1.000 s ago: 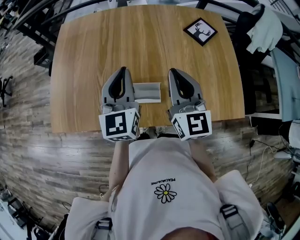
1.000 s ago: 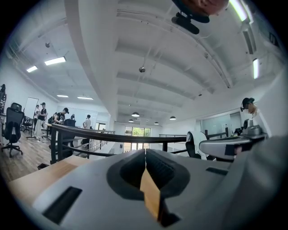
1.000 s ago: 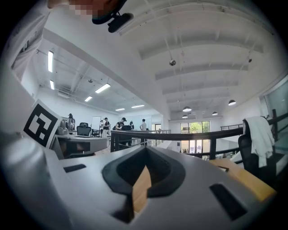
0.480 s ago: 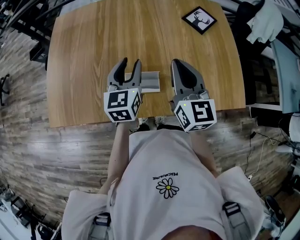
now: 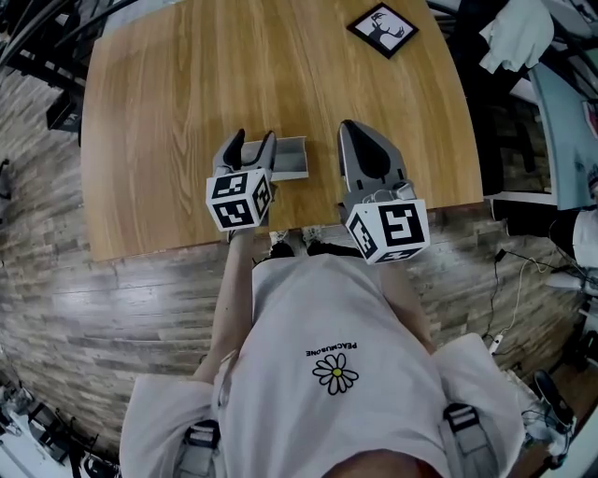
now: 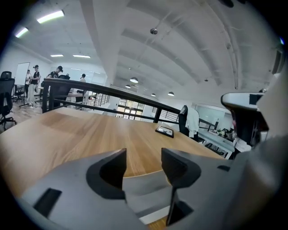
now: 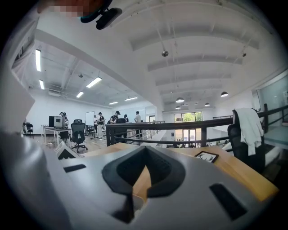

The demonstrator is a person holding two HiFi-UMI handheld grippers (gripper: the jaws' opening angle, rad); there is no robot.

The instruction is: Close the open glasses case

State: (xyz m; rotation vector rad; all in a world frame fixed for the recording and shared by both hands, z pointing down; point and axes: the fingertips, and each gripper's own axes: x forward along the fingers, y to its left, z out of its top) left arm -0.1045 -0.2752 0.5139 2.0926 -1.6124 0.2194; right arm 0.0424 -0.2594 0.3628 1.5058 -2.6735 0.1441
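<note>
Lying on surface (image 5: 187, 112): grey glasses case (image 5: 290, 159), flat on the wood near its front edge, long side running left to right; a paler strip runs along the case's near side. Whether its lid stands up cannot be told.
Left gripper (image 5: 254, 140): at the left end of the glasses case, pointing away from the person and tilted down.
Left fingers (image 6: 108, 168): spread wide, having just been opening; the left end of the glasses case (image 6: 146, 191) shows low in the gap between them, with neither pad pressing on it.
Right gripper (image 5: 348, 126): just right of the glasses case, clear of it, roughly level.
Right fingers (image 7: 166, 173): closed tip to tip, nothing between them.
Marker cubes: one on the rear of each gripper, on the person's side of the glasses case.
Framed deer picture (image 5: 383, 28): well beyond the glasses case, toward the far right, flat on the wood.
White shirt with daisy print (image 5: 336, 364): worn by the person, on the near side of the glasses case.
</note>
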